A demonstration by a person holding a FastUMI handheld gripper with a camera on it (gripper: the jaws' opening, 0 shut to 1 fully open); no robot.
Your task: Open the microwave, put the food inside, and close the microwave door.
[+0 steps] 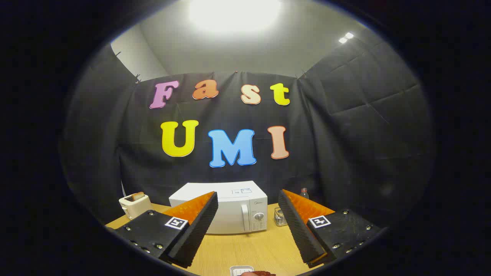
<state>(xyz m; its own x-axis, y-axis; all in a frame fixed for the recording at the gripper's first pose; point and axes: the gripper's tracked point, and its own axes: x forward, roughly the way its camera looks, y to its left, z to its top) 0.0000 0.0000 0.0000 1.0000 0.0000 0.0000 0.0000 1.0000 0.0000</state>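
Observation:
A white microwave [224, 209] stands on the wooden table [245, 249] beyond my fingers, its door shut, with a vertical handle [245, 217] and a control knob [259, 216] on its right side. My gripper [248, 199] is open, its two fingers spread wide with nothing between them; the left fingertip overlaps the microwave's front in the view. At the near table edge, below the fingers, part of a white dish [241, 270] with brownish food [256, 273] shows.
A white toaster [135, 205] with a slice of toast stands left of the microwave. A small glass jar [280, 217] and a bottle [304, 193] stand to its right. Black cloth walls close the booth behind and at both sides.

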